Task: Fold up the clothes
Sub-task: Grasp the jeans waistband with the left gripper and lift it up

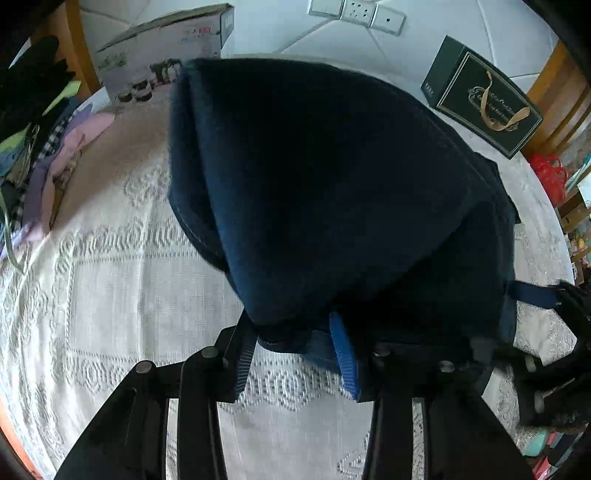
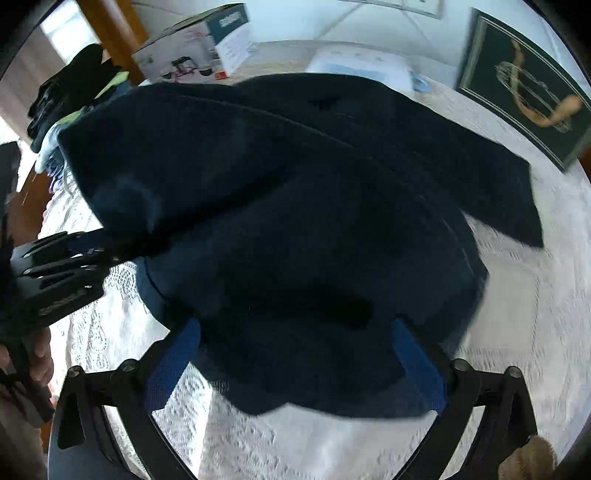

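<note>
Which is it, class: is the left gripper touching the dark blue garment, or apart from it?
Touching. In the left wrist view, the left gripper has its blue-padded jaws closed around a bunched edge of the dark blue garment, lifting it off the white lace bedspread.

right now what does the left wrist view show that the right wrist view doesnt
Only the left wrist view shows the wall sockets, the red bag and the lilac clothes at the table's left edge. Only the right wrist view shows a white packet beyond the garment and the person's hand. Both show the dark navy garment, the white lace tablecloth, the dark gift box and the printed carton.
</note>
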Motion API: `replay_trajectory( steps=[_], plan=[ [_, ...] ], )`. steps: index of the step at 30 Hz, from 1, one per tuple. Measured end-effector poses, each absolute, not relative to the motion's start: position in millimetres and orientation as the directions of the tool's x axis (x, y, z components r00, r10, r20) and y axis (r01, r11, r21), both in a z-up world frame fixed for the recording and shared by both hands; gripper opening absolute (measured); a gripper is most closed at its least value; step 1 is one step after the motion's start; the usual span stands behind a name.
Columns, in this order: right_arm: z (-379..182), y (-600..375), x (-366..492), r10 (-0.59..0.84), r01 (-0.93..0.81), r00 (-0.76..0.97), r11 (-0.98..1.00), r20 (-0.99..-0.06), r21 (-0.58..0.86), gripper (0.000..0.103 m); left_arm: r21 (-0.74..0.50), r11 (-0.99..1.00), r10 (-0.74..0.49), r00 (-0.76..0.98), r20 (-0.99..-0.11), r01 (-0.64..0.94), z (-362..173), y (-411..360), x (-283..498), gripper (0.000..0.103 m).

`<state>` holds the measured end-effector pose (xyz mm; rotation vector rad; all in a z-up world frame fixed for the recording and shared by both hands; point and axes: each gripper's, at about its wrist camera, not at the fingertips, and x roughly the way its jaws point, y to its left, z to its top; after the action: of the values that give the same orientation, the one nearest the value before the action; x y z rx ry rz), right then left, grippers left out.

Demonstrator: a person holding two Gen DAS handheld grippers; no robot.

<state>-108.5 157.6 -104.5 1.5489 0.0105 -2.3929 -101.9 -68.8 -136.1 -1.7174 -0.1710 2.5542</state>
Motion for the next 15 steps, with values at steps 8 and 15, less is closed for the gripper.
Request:
replay_trajectory(
  steps=[8,15],
  plan=[
    [-105,156,-131,-0.260,0.254,-0.432,-0.954,-0.863,0.160,0.003,-0.160,-0.987,0.137,-0.477,-0.868,0.008,-84,-94,-74,0.053],
    [-76,286,-102,-0.014,-0.072,-0.539,-0.995,-0.842,0.063,0.000,-0.153,-0.984,0.098,-0.434,-0.896,0.094,-99,-103,-77,0.059]
  ],
)
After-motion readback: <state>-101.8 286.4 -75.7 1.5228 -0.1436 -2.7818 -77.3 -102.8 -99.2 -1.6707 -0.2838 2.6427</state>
